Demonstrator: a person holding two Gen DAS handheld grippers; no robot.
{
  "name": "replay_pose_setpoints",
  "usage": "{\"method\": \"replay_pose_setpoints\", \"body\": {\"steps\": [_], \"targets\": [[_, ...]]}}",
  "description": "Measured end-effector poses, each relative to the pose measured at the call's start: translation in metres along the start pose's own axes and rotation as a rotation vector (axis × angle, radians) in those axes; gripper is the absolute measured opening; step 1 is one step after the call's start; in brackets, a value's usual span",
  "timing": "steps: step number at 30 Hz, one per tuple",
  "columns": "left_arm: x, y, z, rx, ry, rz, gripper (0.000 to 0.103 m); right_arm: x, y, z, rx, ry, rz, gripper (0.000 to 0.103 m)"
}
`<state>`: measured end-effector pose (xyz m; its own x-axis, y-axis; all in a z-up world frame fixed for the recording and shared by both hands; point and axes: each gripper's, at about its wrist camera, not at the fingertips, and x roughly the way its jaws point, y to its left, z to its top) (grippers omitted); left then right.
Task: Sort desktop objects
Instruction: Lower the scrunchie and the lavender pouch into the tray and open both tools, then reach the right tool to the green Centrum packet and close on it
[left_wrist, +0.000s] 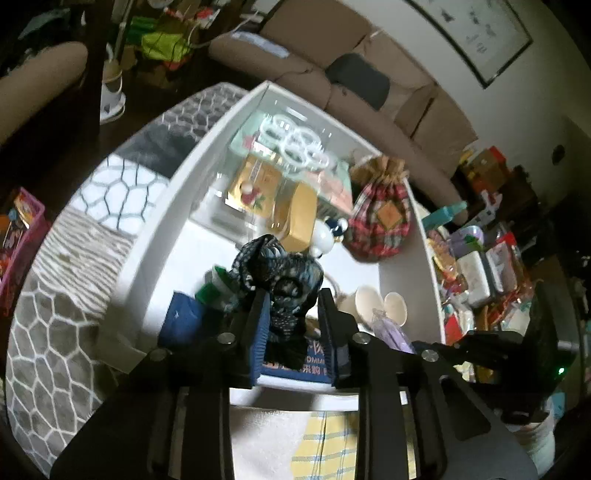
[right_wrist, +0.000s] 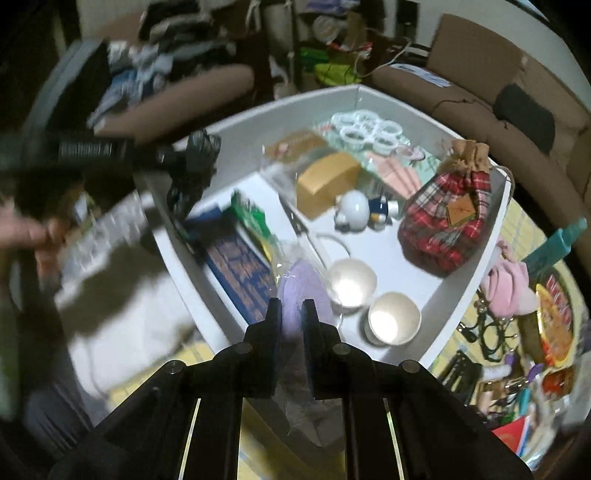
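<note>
A white storage box (left_wrist: 162, 206) holds sorted items; it also shows in the right wrist view (right_wrist: 461, 291). My left gripper (left_wrist: 291, 306) is shut on a dark blue patterned cloth pouch (left_wrist: 280, 273) and holds it above the box's near end. In the right wrist view that pouch (right_wrist: 192, 166) hangs over the box's left wall. My right gripper (right_wrist: 291, 314) is shut on a clear plastic bag with a purple item (right_wrist: 299, 284) at the box's near edge. The bag also shows in the left wrist view (left_wrist: 391, 332).
In the box lie a red plaid drawstring bag (right_wrist: 447, 221), two white cups (right_wrist: 391, 317), a tan box (right_wrist: 325, 184), a small figure (right_wrist: 362, 214), a blue book (right_wrist: 243, 269) and white rings (right_wrist: 365, 133). Clutter (right_wrist: 517, 314) covers the table to the right. A patterned rug (left_wrist: 74, 258) lies left.
</note>
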<state>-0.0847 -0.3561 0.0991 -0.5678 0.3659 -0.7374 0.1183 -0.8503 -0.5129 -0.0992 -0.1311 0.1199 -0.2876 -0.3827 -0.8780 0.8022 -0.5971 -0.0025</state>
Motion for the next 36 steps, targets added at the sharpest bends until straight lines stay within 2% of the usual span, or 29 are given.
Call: {"method": "replay_pose_setpoints", "body": {"steps": [1, 3, 4, 5, 9, 13, 15, 17, 19, 22, 25, 28, 30, 32, 36], "targets": [[0.002, 0.000, -0.001, -0.001, 0.006, 0.001, 0.038, 0.004, 0.000, -0.002, 0.001, 0.031, 0.009, 0.012], [0.000, -0.001, -0.003, -0.013, 0.002, 0.006, 0.050, 0.005, -0.005, -0.002, 0.034, 0.057, 0.032, 0.024], [-0.004, -0.001, -0.003, -0.018, -0.009, 0.003, 0.054, 0.002, -0.007, -0.002, 0.055, 0.057, 0.044, 0.040], [-0.008, 0.000, -0.002, -0.023, -0.020, -0.001, 0.056, -0.003, -0.012, -0.002, 0.083, 0.038, 0.054, 0.044], [-0.022, 0.011, 0.003, -0.074, -0.071, -0.029, 0.060, -0.022, -0.032, -0.001, 0.212, -0.031, 0.146, 0.045], [-0.026, 0.022, 0.007, -0.129, -0.102, -0.049, 0.060, -0.013, -0.049, 0.010, 0.329, -0.059, 0.204, 0.045], [-0.028, 0.022, 0.008, -0.137, -0.110, -0.059, 0.060, 0.007, -0.052, 0.017, 0.385, -0.021, 0.288, 0.038], [-0.028, 0.021, 0.008, -0.132, -0.112, -0.059, 0.060, 0.028, -0.046, 0.019, 0.402, 0.061, 0.360, 0.037], [-0.027, 0.019, 0.008, -0.125, -0.109, -0.061, 0.060, 0.042, -0.034, 0.019, 0.382, 0.140, 0.376, 0.037], [-0.026, 0.017, 0.008, -0.121, -0.102, -0.067, 0.060, 0.042, -0.035, 0.019, 0.411, 0.156, 0.369, 0.036], [-0.023, 0.013, 0.007, -0.108, -0.095, -0.083, 0.061, 0.020, -0.050, 0.021, 0.457, 0.070, 0.371, 0.036], [-0.022, 0.004, 0.005, -0.083, -0.088, -0.095, 0.067, -0.014, -0.069, 0.016, 0.511, -0.033, 0.360, 0.037], [-0.021, -0.004, 0.003, -0.062, -0.089, -0.109, 0.067, -0.040, -0.080, 0.009, 0.525, -0.099, 0.342, 0.043], [-0.021, -0.017, 0.001, -0.033, -0.089, -0.132, 0.070, -0.072, -0.092, -0.005, 0.536, -0.166, 0.290, 0.051], [-0.018, -0.056, -0.010, 0.072, -0.088, -0.205, 0.075, -0.129, -0.116, -0.055, 0.575, -0.279, 0.142, 0.056]]}}
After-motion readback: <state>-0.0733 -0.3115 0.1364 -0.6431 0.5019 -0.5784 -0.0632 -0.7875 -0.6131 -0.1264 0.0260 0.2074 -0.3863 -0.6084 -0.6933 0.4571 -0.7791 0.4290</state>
